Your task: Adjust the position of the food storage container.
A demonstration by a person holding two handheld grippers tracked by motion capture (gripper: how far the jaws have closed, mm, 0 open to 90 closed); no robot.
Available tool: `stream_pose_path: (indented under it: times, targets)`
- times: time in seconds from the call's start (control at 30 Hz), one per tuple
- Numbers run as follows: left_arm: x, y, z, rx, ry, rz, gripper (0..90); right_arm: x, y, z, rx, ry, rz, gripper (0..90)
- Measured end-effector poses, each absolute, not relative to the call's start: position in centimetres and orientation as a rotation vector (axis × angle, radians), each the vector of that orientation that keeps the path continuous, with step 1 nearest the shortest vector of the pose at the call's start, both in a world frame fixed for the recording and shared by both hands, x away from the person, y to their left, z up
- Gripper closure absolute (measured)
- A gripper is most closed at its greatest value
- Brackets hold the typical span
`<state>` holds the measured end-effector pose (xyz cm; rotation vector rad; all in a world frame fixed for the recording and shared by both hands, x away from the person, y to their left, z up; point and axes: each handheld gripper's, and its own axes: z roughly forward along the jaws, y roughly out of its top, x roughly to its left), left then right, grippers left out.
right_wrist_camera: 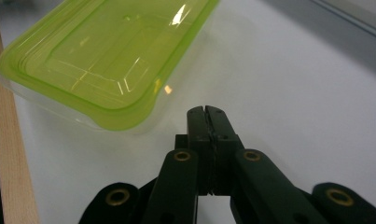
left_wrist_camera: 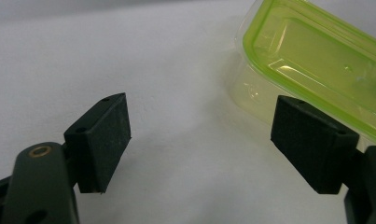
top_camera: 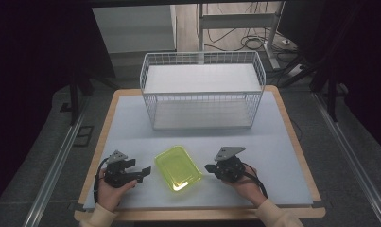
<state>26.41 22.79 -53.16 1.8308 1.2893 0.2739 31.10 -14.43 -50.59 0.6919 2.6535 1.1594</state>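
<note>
Nothing grasped yet — the lidded green container (top_camera: 177, 168) sits on the bench (top_camera: 282, 156) at six o'clock from the wire basket (top_camera: 202, 90); my left jaws (top_camera: 144, 171) released, right jaws (top_camera: 208, 167) clenched empty.

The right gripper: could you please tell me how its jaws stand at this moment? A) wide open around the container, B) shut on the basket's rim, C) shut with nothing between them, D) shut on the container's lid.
C: in the right gripper view the right gripper has its two black pads pressed together with nothing between them, just short of the green-lidded container and not touching it.
</note>
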Motion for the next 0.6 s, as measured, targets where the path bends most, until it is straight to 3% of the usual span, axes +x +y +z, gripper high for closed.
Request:
stream_pose_path:
  times: [0.6]
  targets:
    - [26.4,22.9,-53.2,1.829,1.291,0.274,19.4,30.7,-12.5,-51.7,0.598,2.745,1.138,90.0]
